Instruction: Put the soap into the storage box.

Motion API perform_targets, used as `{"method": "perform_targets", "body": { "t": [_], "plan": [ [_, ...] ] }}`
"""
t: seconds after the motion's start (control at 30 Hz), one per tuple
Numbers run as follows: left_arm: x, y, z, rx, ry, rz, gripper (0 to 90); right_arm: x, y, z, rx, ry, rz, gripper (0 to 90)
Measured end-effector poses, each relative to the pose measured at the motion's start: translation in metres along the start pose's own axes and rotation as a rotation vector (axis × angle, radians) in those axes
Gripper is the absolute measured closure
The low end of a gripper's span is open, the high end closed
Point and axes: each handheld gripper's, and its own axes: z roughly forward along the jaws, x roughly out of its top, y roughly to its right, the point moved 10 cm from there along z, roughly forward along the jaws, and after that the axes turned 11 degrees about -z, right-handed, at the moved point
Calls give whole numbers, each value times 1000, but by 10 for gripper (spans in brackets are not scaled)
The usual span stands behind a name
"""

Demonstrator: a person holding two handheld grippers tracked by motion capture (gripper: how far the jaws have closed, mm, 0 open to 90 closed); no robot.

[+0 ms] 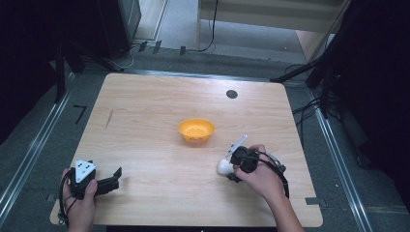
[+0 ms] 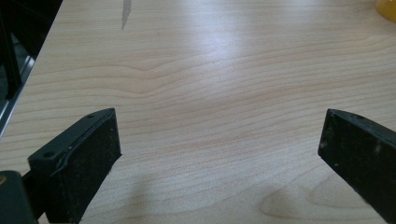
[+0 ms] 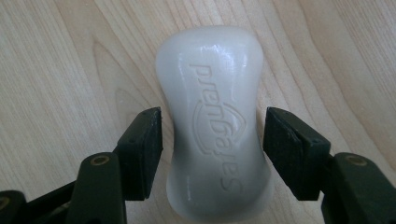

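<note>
The white soap bar (image 3: 215, 126) lies flat on the tabletop (image 1: 145, 125) at lower right of the high view, near the orange bowl (image 1: 196, 130). The right tongs (image 3: 212, 135) straddle its narrow waist, pads just short of touching. It looks hard, smooth and slippery, so the waist is the best hold. The left tongs (image 2: 219, 154) gape wide over bare wood.

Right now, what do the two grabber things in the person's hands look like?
Both are black. The left gripper has two flat, blocky black fingers and a grey three-cornered plate with small dark dots on top. The right gripper has the same kind of black pads, round brass-coloured screws, and a black cable looping round the hand. No sleeves show.
</note>
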Motion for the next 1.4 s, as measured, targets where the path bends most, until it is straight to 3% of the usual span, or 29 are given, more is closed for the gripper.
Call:
{"method": "perform_targets", "body": {
  "t": [0.6,1.4],
  "plan": [
    [0,0,0,0,1,0,0,1,1,5,-14,-16,-21,474],
    [0,0,0,0,1,1,0,2,1,7,-14,-27,-38,495]
  ]
}}
